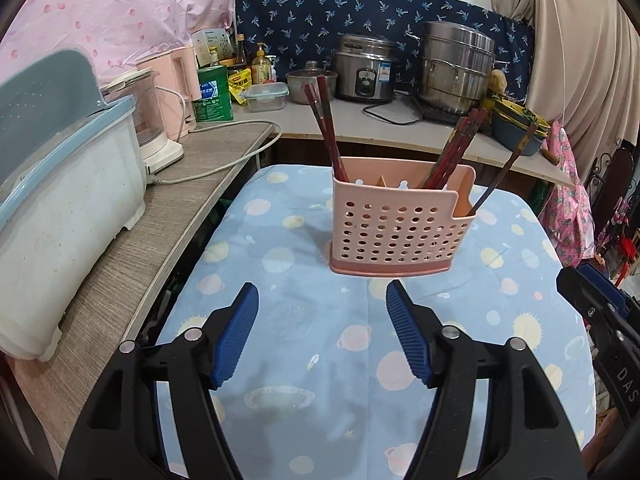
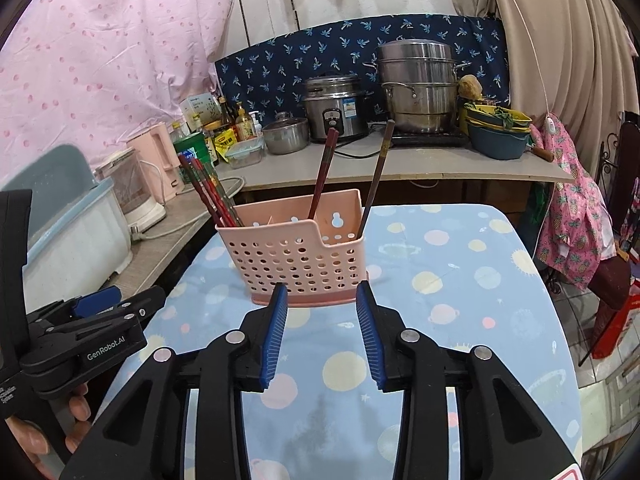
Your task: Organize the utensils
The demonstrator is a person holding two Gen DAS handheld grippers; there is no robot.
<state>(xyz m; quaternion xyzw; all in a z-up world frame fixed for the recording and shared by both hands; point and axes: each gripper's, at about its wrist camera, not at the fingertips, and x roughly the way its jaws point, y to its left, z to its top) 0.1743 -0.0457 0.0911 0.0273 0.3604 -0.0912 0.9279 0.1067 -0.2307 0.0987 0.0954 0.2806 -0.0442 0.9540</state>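
A pink perforated utensil holder stands upright on the blue planet-print table. It holds red chopsticks at its left end, a red bunch in the middle, and a single dark chopstick in the low right end. My left gripper is open and empty, a little short of the holder. In the right wrist view the holder is just beyond my right gripper, which is open and empty. The left gripper shows at the left there.
A white and blue dish rack and a blender with its cord sit on the left counter. The back shelf carries a rice cooker, a steel steamer pot, bottles, tins and stacked bowls. Clothes hang at the right.
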